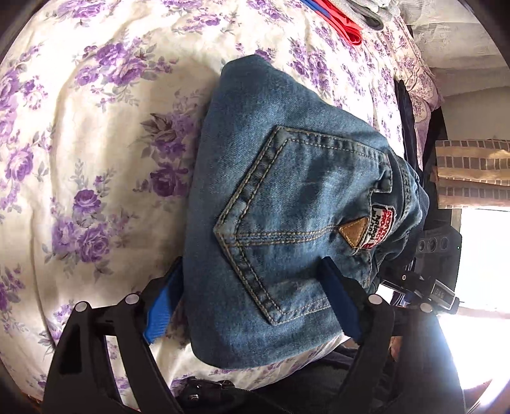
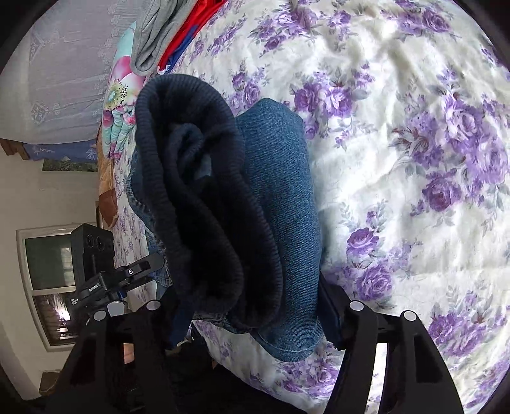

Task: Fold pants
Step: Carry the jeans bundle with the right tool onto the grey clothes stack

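The bed (image 1: 95, 133), under a cream cover printed with purple roses, carries everything here. Toward its far edge lies a small heap of other clothes: a red garment (image 1: 344, 22) and a grey garment (image 1: 369, 12) just beside it.

The pants (image 1: 287, 197), blue denim with a dark ribbed lining (image 2: 197, 203) at the waistband, are gathered into a thick compact bundle near the near edge of the bed, back pocket (image 1: 287, 216) uppermost. The bundle looks folded over more than once, so the folding is probably near its end. Each end of the bundle sits between a pair of fingers, likely so the layers stay stacked while the bundle is lifted or shifted.

The left gripper (image 1: 251, 305) has its blue-padded fingers (image 1: 159, 312) set wide, one on each side of the pocket end, pressed against the denim so that it grips the pants. The right gripper (image 2: 245, 315) straddles the waistband end in the same way, fingers spread by the thickness of the cloth and closed on it.

A stitched label patch (image 1: 382, 226) and a tan leather corner tab (image 1: 352, 234) sit at the pocket's top edge.
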The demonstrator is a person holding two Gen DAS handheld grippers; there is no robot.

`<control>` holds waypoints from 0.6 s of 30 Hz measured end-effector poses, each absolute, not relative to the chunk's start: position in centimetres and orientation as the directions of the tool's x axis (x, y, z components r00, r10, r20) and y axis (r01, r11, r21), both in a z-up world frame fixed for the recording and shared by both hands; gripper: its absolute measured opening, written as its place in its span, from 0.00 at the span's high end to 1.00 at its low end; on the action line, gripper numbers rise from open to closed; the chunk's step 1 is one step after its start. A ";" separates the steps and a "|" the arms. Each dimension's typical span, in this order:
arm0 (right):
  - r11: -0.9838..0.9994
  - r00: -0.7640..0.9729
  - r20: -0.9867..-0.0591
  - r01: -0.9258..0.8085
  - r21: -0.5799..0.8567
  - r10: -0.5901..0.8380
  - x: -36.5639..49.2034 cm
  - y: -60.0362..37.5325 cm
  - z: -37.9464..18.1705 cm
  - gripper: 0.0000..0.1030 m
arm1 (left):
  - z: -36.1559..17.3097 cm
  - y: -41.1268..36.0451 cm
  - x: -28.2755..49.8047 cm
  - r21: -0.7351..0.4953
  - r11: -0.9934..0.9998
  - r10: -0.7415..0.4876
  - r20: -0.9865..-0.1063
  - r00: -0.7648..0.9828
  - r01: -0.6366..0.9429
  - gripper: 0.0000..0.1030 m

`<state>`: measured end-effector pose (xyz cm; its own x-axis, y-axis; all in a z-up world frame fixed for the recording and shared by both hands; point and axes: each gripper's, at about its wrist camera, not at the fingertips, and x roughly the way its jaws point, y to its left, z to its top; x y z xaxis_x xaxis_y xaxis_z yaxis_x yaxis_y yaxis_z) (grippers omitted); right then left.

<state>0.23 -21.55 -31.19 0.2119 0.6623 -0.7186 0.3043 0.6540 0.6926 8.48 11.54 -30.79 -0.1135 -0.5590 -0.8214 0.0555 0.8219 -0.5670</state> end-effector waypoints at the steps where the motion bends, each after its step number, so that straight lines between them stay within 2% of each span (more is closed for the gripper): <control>1: 0.653 0.211 -0.718 0.305 0.693 0.664 0.2 -21.6 -31.2 0.35 | -31.0 11.2 8.7 -0.568 0.821 -0.560 -0.820 -0.119 0.057 0.18; 4: 0.651 0.209 -0.716 0.306 0.695 0.666 0.2 -21.7 -31.3 0.34 | -31.3 10.2 9.3 -0.572 0.818 -0.563 -0.817 -0.128 0.053 0.16; 5: 0.657 0.209 -0.721 0.305 0.690 0.660 0.2 -21.6 -31.2 0.34 | -31.1 9.9 9.3 -0.562 0.825 -0.553 -0.825 -0.121 0.058 0.18; 7: 0.690 0.210 -0.744 0.280 0.667 0.634 0.1 -21.3 -30.5 0.36 | -30.0 9.7 9.0 -0.554 0.828 -0.547 -0.832 -0.090 0.092 0.30; 8: 0.717 0.215 -0.761 0.255 0.648 0.612 0.1 -21.0 -29.8 0.40 | -29.3 9.7 8.8 -0.543 0.832 -0.539 -0.840 -0.069 0.114 0.34; 10: 0.765 0.234 -0.789 0.202 0.611 0.568 0.0 -20.3 -28.5 0.45 | -27.9 10.1 8.4 -0.541 0.829 -0.542 -0.840 -0.036 0.141 0.50; 11: 0.784 0.245 -0.799 0.179 0.594 0.549 0.0 -20.0 -27.9 0.47 | -27.3 10.4 8.2 -0.547 0.825 -0.550 -0.835 -0.023 0.144 0.54; 15: 0.849 0.286 -0.833 0.103 0.518 0.474 0.5 -18.8 -25.4 0.50 | -25.4 10.1 8.0 -0.510 0.841 -0.522 -0.852 0.022 0.181 0.58; 18: 0.852 0.312 -0.825 0.081 0.516 0.470 1.8 -18.9 -23.6 0.50 | -23.5 10.2 8.8 -0.492 0.845 -0.513 -0.857 0.055 0.209 0.59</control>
<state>1.85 -18.88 -23.58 0.3124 0.4703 -0.8253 0.0810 0.8525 0.5165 8.79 10.16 -23.47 0.0548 -0.5129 -0.8567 0.2088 0.8449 -0.4924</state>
